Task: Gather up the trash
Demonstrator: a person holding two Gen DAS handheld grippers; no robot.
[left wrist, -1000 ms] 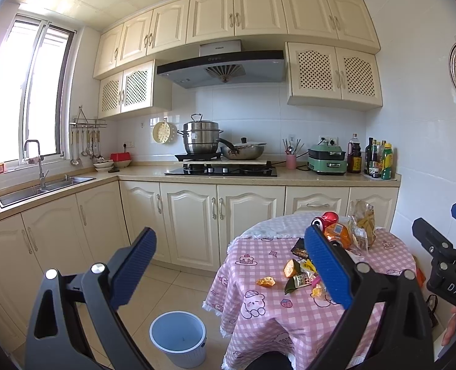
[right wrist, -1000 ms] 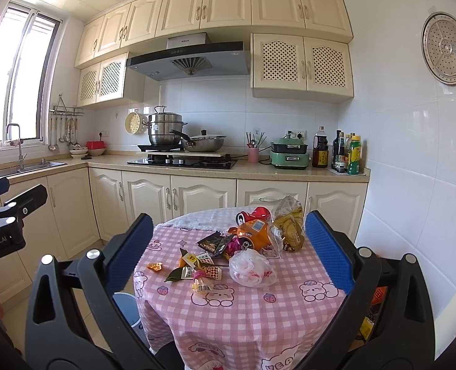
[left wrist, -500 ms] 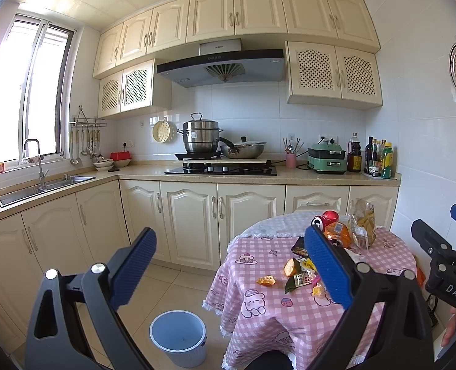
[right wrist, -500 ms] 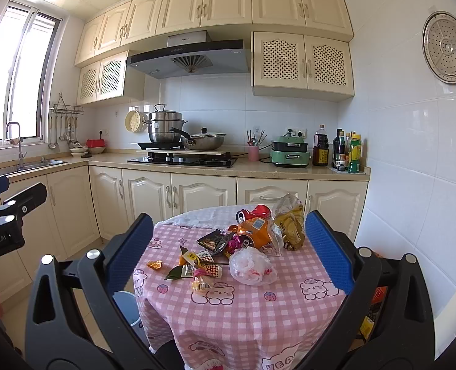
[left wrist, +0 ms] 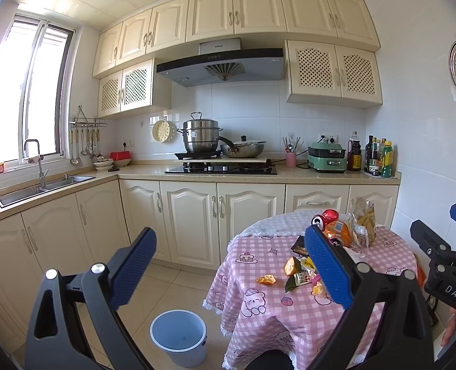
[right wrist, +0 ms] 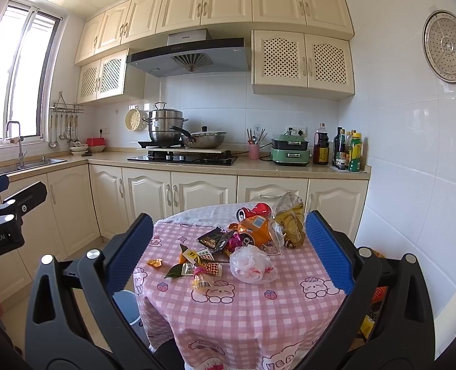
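Observation:
A round table (right wrist: 246,317) with a pink checked cloth carries a heap of trash: a red can (right wrist: 254,211), an orange bottle (right wrist: 255,229), a clear bag of snacks (right wrist: 291,220), a white crumpled bag (right wrist: 252,265), dark wrappers (right wrist: 212,239) and small sweet wrappers (right wrist: 201,280). A pale blue bin (left wrist: 178,336) stands on the floor left of the table. My left gripper (left wrist: 231,269) is open and empty, held back from the table. My right gripper (right wrist: 228,249) is open and empty too, framing the trash from a distance.
Cream cabinets and a counter run along the back with a hob (left wrist: 221,169), pots, a green cooker (left wrist: 326,157) and bottles (left wrist: 379,158). A sink (left wrist: 43,185) sits at the left under the window. The tiled floor (left wrist: 166,289) lies between cabinets and table.
Both views have crept slightly closer to the table. Both grippers stay open and empty.

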